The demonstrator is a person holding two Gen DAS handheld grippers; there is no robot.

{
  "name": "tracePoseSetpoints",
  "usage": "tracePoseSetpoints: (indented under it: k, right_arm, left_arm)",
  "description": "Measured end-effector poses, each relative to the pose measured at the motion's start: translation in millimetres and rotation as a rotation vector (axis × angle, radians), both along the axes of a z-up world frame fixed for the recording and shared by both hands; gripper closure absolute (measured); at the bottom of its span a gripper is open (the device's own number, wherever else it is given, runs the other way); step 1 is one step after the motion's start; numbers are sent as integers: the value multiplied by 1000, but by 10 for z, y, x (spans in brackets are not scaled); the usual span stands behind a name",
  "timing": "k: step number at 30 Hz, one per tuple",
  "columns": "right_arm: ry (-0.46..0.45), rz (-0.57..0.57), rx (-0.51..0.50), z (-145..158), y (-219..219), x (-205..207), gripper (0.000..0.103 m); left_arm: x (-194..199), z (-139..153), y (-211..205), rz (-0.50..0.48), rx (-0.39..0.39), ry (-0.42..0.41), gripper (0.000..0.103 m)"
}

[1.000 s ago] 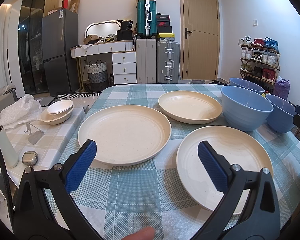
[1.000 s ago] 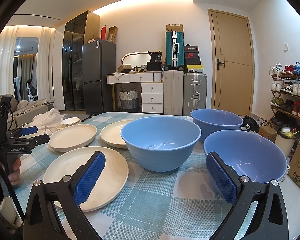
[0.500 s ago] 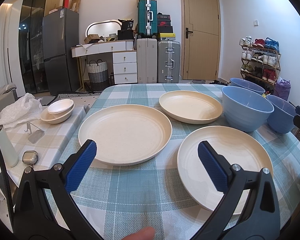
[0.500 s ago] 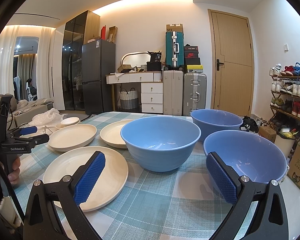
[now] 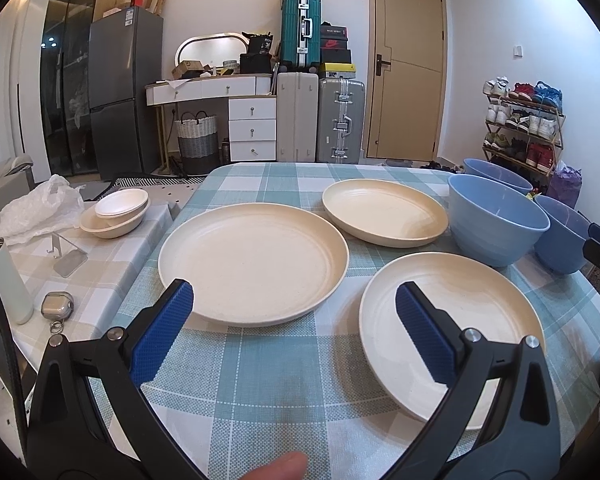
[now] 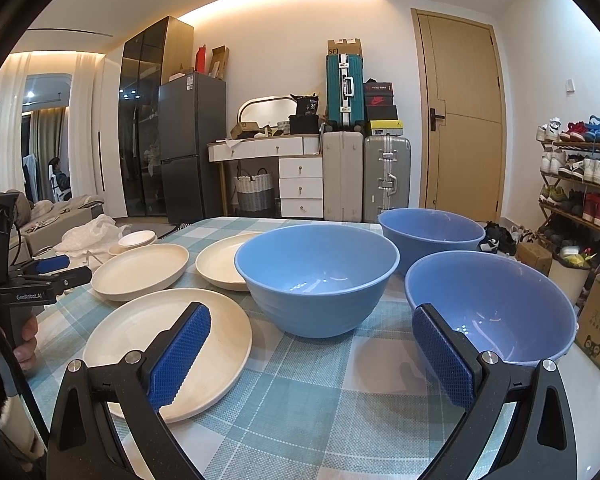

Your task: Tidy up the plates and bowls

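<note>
Three cream plates lie on the checked tablecloth: a left plate (image 5: 253,262), a far plate (image 5: 384,212) and a near right plate (image 5: 452,344). Three blue bowls stand to the right: a middle bowl (image 6: 318,276), a far bowl (image 6: 432,234) and a near bowl (image 6: 496,308). My left gripper (image 5: 290,300) hovers open above the cloth between the left and near right plates, holding nothing. My right gripper (image 6: 310,332) is open and empty, low in front of the middle and near bowls. The near right plate (image 6: 168,344) lies by its left finger.
A lower side table (image 5: 100,264) on the left holds small stacked cream bowls (image 5: 116,214), a plastic bag (image 5: 40,210), a pale bottle (image 5: 6,280), a metal stand (image 5: 70,258) and an earbud case (image 5: 57,306). A shoe rack (image 6: 576,184) and cardboard box (image 6: 598,320) stand right of the table.
</note>
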State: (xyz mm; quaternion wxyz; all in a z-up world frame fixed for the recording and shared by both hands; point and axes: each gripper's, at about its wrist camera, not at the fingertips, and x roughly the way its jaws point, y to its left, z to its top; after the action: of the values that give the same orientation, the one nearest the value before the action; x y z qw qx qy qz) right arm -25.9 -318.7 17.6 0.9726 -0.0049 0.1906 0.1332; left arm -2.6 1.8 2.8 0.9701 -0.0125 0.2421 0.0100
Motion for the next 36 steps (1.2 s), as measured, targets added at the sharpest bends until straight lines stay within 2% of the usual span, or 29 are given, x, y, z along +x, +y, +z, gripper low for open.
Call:
tracePoseSetpoints:
  k: [4, 15, 19, 36]
  right_arm:
    - [16, -4, -2, -20, 16, 37, 0]
    - [36, 36, -5, 219, 159, 112, 0]
    - [50, 50, 16, 322, 202, 124, 0]
    - [89, 170, 38, 887, 531, 325, 0]
  left_arm:
    - [-25, 38, 13, 25, 43, -6, 2]
    - [-128, 242, 136, 56, 7, -2, 2]
    - [-179, 323, 150, 75, 22, 1, 2]
    - [-266, 801, 436, 117, -75, 46, 2]
